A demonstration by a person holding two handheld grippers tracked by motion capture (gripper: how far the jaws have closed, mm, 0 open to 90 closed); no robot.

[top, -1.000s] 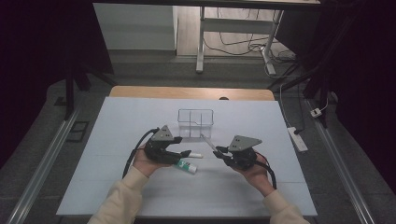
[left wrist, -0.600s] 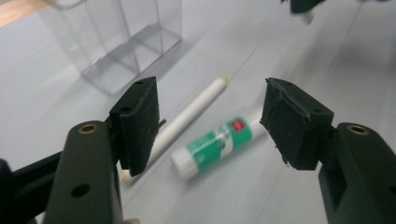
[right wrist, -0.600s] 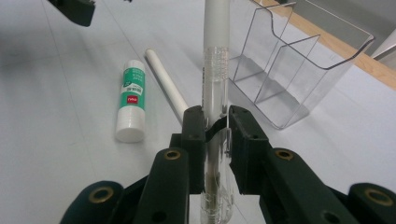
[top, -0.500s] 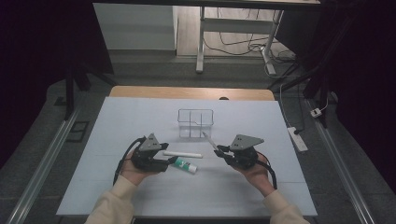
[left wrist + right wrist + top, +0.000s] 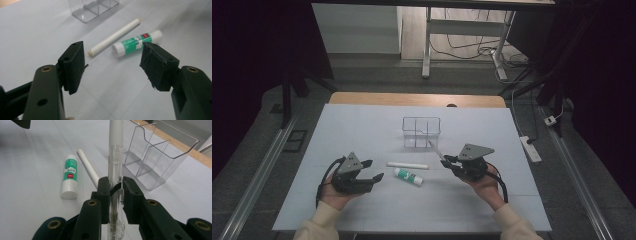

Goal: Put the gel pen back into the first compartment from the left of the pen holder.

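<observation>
My right gripper is shut on a clear-barrelled pen with a white cap; the pen points away from the jaws toward a clear plastic organizer. On the table between my hands lie a white stick and a green-and-white glue stick. My left gripper stands open just left of them, its jaws wide with nothing between the pads.
The light grey table has a wooden edge at the back. A white power strip lies on the floor to the right. Desk legs and cables stand beyond the table.
My left gripper has moved left and toward the front edge, away from the white stick and glue stick. The right gripper has stayed in place with the pen.
</observation>
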